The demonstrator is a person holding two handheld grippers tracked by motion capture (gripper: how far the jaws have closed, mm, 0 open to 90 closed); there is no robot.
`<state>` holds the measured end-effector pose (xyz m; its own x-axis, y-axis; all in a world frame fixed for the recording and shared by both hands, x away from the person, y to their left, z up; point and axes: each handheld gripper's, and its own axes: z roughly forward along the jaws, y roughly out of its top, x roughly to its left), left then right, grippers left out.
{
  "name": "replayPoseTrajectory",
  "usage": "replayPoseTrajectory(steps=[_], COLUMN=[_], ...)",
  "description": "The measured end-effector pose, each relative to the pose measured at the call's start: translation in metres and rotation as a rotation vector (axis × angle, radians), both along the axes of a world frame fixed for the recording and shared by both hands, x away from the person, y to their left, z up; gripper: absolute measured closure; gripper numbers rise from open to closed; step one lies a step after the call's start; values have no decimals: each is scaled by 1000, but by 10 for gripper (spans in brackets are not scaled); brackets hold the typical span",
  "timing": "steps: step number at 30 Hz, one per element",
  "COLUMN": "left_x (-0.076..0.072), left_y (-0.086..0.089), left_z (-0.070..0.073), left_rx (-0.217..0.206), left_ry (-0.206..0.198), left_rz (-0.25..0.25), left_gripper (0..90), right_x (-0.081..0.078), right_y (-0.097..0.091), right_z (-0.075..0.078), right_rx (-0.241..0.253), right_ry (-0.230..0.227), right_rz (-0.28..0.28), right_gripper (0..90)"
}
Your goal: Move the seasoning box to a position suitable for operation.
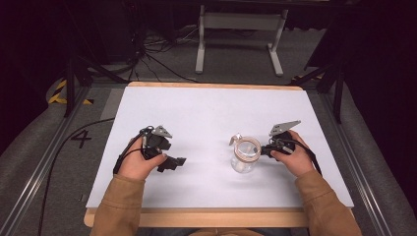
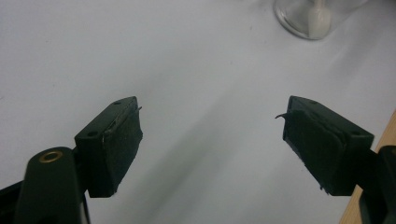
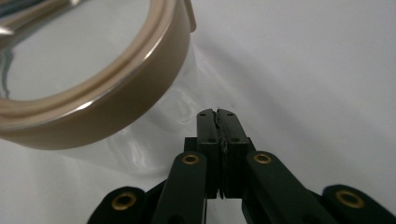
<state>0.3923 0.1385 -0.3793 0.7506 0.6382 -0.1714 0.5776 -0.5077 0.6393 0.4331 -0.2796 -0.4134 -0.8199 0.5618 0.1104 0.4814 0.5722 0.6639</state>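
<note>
A clear glass jar (image 1: 246, 153) with a tan rim and a metal clasp stands upright on the white sheet, right of centre. My right gripper (image 1: 264, 150) lies just to its right, jaws pressed together with nothing between them. In the right gripper view the shut tips (image 3: 217, 113) sit close beside the glass wall, under the tan rim of the jar (image 3: 116, 93). My left gripper (image 1: 173, 163) rests low over the sheet at the left, well apart from the jar. Its jaws (image 2: 213, 112) stand wide open and empty, with the base of the jar (image 2: 313, 16) far ahead.
The white sheet (image 1: 211, 113) covers a wooden table whose front edge (image 1: 196, 217) runs along the bottom. Metal rails flank both sides. Behind the table stand a white frame (image 1: 241, 34) and cables (image 1: 147, 54) on the grey floor.
</note>
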Motion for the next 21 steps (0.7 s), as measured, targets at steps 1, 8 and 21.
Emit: replayPoseTrajectory(steps=[1,8,21], left_x=[0,0,1], left_y=[0,-2,-7], left_z=[0,0,2], left_rx=[3,-7,-11], left_ry=[-1,-4,-39], left_rz=[-1,-14,-27], left_gripper=[200,200,183], right_x=[0,-2,-7], right_y=[1,2,5], right_z=[0,0,1], right_rx=[-4,-7,-11], right_ry=[-5,-4,21], right_rz=[6,1,23], right_gripper=[900,900,900])
